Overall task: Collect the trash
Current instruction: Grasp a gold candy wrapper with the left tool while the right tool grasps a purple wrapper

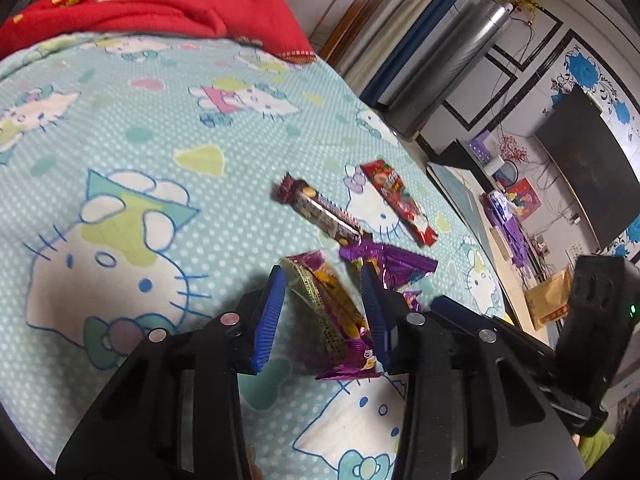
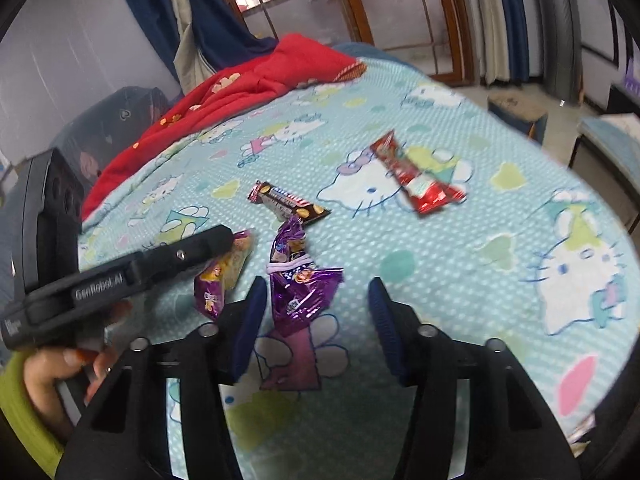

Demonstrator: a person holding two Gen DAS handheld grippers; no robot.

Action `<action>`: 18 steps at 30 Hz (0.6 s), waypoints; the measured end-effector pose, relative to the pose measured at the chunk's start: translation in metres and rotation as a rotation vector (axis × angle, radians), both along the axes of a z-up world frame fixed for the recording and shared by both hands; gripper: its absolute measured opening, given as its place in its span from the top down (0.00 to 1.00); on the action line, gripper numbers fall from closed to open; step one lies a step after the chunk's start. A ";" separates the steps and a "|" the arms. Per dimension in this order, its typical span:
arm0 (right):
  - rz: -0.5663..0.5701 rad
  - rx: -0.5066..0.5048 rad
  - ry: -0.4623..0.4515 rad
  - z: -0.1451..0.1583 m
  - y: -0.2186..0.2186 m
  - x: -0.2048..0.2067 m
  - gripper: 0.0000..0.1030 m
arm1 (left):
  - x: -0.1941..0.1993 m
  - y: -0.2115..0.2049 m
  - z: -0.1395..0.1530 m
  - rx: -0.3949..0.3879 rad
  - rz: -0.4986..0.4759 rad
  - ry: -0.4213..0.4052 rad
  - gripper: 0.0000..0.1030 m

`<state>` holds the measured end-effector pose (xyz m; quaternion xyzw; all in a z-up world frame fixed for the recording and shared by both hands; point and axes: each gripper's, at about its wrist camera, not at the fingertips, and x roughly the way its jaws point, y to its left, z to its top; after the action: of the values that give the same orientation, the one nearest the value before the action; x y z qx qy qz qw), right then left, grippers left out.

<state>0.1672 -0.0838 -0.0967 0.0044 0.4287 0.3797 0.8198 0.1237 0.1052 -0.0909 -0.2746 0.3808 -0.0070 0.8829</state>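
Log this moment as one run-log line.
left gripper: open around yellow-purple wrapper | right gripper: open by purple wrapper | red wrapper, brown wrapper: on bed

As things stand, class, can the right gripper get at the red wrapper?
Probably yes. The right gripper is open and empty, and the red wrapper lies alone on the sheet ahead and to its right. Only the purple wrapper, near its left finger, is close, and it sits off that path.

Left gripper [image 1: 324, 280]: black frame, ribbed blue pads [image 1: 270, 320], round silver screws. Right gripper [image 2: 318, 304]: same build, darker blue pads [image 2: 250, 324]. Hand [image 2: 60, 372]: bare skin, orange-red nails, finger ring, lime-green sleeve.
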 end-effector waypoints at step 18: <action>-0.037 -0.017 -0.060 -0.006 -0.010 -0.013 0.80 | 0.005 -0.015 -0.007 -0.005 -0.081 0.034 0.89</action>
<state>0.1543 -0.0939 -0.1026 -0.0063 0.4071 0.3608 0.8391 0.1285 0.0902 -0.0979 -0.2611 0.4064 -0.0391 0.8747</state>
